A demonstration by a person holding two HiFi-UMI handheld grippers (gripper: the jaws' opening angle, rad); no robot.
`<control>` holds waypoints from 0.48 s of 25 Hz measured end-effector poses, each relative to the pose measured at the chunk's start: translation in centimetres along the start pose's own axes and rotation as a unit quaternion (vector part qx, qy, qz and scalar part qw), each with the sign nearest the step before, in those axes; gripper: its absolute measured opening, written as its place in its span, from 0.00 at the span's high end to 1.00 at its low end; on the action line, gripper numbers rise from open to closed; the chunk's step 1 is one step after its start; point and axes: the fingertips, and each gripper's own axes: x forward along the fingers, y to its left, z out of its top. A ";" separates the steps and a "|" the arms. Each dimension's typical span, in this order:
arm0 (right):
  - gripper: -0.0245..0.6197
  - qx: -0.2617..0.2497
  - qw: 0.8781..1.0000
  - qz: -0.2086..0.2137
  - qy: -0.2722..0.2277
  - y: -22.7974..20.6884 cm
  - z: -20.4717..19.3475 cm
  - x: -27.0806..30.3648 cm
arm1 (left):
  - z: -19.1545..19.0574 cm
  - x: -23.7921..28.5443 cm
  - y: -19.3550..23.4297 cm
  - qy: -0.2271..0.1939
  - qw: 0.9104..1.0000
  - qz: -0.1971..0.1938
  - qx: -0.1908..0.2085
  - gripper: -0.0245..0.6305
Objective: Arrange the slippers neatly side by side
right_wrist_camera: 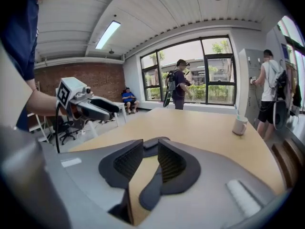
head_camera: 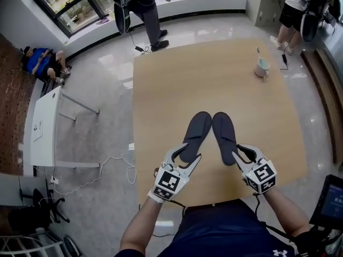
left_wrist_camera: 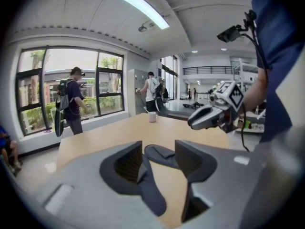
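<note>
Here we were over the light wooden desk (head_camera: 161, 90), and both slippers lay flat on it! The left dark grey flat slipper (head_camera: 196, 128) and the right dark grey flat slipper (head_camera: 224, 135) formed a narrow V. Their far ends sat just beside each other and their near ends spread toward us.

Our left tongs (head_camera: 185, 155) sat at the near end of the left slipper with the jaws spread. In the left gripper view that slipper (left_wrist_camera: 151, 197) ran along the inner face of the left jaw. Bare desk showed across to the other jaw, so nothing was pinched. The right slipper (left_wrist_camera: 161, 153) lay just beyond.

Our right tongs (head_camera: 245, 155) sat at the near end of the right slipper, jaws parted too, though more narrowly. In the right gripper view that slipper (right_wrist_camera: 148, 191) hugged the right jaw with desk visible in the gap. We couldn't tell whether it touched the pad.

Far off toward the desk's right corner, a pale mug (head_camera: 262, 67) stood well apart from the slippers. A person (head_camera: 143, 9) stood on the glossy floor (head_camera: 102, 90) beyond the far edge.
</note>
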 end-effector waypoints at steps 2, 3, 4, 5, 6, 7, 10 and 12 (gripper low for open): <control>0.76 -0.040 0.998 0.033 0.027 -0.4 -1.0 1.8 | -1.6 1.6 0.2 0.034 0.997 -0.038 0.050 0.57; 0.72 -0.063 0.996 0.046 0.041 -0.6 -1.6 2.6 | -2.6 2.3 0.3 0.056 0.994 -0.059 0.076 0.54; 0.70 -0.084 0.993 0.057 0.055 -0.9 -2.2 3.3 | -3.6 3.0 0.5 0.078 0.989 -0.079 0.099 0.52; 0.68 -0.102 0.990 0.067 0.067 -1.1 -2.9 4.0 | -4.5 3.6 0.8 0.099 0.983 -0.097 0.120 0.49; 0.65 -0.118 0.987 0.075 0.078 -1.4 -3.5 4.7 | -5.5 4.0 1.0 0.118 0.977 -0.114 0.137 0.48; 0.64 -0.131 0.984 0.082 0.090 -1.6 -4.0 5.4 | -6.6 4.4 1.4 0.138 0.970 -0.129 0.152 0.46; 0.62 -0.162 0.975 0.088 0.126 -2.8 -5.1 7.2 | -9.8 5.6 2.6 0.201 0.946 -0.160 0.196 0.44; 0.60 -0.176 0.968 0.096 0.148 -3.4 -5.9 8.2 | -11.7 6.7 3.3 0.236 0.928 -0.177 0.228 0.44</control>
